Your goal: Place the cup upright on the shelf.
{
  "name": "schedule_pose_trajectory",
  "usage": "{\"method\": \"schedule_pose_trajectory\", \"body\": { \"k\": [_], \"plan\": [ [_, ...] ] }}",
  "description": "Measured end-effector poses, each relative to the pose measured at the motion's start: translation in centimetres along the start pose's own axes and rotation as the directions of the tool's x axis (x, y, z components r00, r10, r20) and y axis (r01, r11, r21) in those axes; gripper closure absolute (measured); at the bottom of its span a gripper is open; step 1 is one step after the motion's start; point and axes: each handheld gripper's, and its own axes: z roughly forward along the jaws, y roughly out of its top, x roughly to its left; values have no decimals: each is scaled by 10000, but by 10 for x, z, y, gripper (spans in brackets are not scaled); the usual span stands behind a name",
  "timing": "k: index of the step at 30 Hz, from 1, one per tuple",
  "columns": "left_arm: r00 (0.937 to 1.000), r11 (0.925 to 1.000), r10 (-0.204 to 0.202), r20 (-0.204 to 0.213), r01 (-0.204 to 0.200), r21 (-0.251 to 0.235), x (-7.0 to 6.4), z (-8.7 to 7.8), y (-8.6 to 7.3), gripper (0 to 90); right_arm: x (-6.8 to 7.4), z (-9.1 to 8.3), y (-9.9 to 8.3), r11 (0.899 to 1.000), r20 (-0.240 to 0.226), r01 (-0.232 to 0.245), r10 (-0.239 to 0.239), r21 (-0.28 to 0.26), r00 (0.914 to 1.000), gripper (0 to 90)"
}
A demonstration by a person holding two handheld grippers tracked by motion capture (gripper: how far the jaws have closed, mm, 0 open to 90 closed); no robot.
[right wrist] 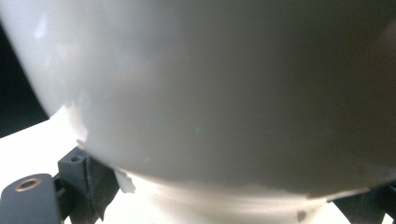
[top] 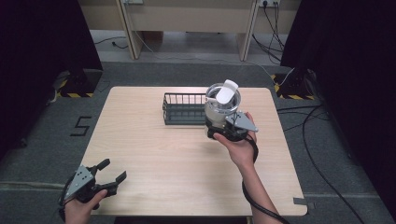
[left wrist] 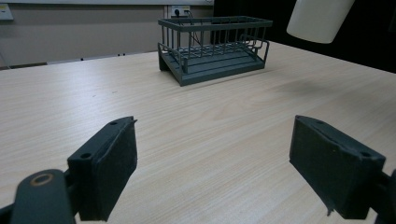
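A pale grey cup (top: 222, 105) with a white flip lid standing up is held upright above the table, just right of a dark wire basket (top: 183, 108). My right gripper (top: 224, 125) is shut on the cup's lower part. The right gripper view has the cup's wall (right wrist: 224, 84) very close, with a black jaw at each bottom corner against it. My left gripper (top: 114, 169) rests open near the table's front left corner with nothing between its jaws. From the left gripper (left wrist: 215, 125) the basket (left wrist: 212, 49) stands ahead and the cup (left wrist: 317, 18) hangs at top right.
The light wooden table (top: 154, 154) has bare room across its front and left. The basket sits at the back middle. Cables and black stands lie on the grey floor beyond the table's right and left back corners.
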Motion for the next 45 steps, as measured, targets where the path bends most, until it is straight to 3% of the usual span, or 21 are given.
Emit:
{"method": "schedule_pose_trajectory", "body": {
  "k": [45],
  "plan": [
    [9999,9999,-120,16,121,-106,1,-1,0,145,2,38,25,10000,37,74,-74,5,10000,111]
  ]
}}
